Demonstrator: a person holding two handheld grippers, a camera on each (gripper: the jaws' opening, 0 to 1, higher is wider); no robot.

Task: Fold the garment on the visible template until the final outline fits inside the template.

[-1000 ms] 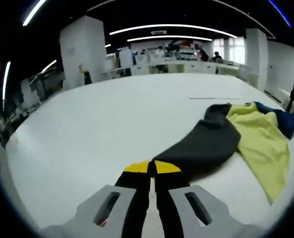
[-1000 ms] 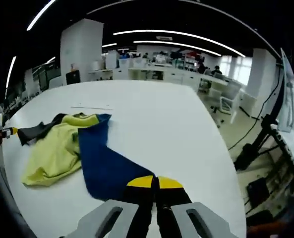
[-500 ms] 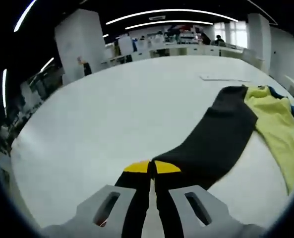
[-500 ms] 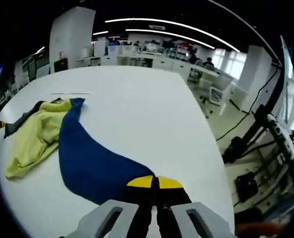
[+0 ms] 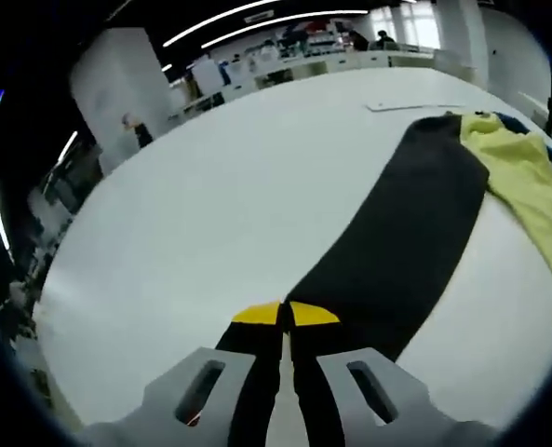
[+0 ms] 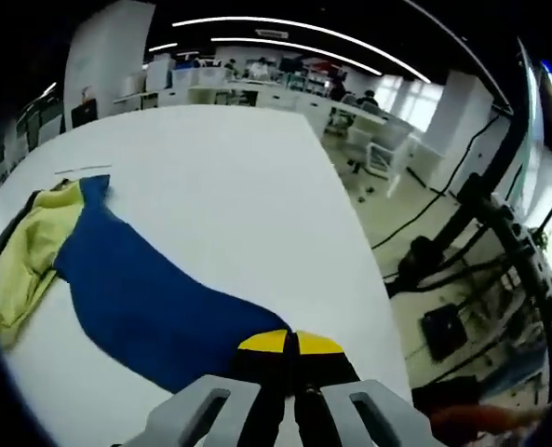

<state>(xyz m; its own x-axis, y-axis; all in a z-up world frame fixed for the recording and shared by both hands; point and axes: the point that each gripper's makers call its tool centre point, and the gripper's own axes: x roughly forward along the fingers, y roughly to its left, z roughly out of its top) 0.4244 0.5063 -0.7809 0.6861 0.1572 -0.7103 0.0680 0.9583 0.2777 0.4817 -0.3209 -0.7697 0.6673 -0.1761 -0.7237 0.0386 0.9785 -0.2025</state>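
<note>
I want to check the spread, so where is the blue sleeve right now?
The blue sleeve lies stretched across the white table, pinched in the right gripper.

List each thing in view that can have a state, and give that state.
left gripper: shut on the black sleeve
right gripper: shut on the blue sleeve
black sleeve: stretched flat across the table
blue sleeve: stretched out across the table
yellow body: bunched, wrinkled
white table: garment lying on it

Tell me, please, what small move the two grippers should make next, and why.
Probably lower both sleeves flat onto the table. The left gripper is shut on the black sleeve, the right gripper on the blue sleeve, and both look stretched out from the yellow body.
</note>
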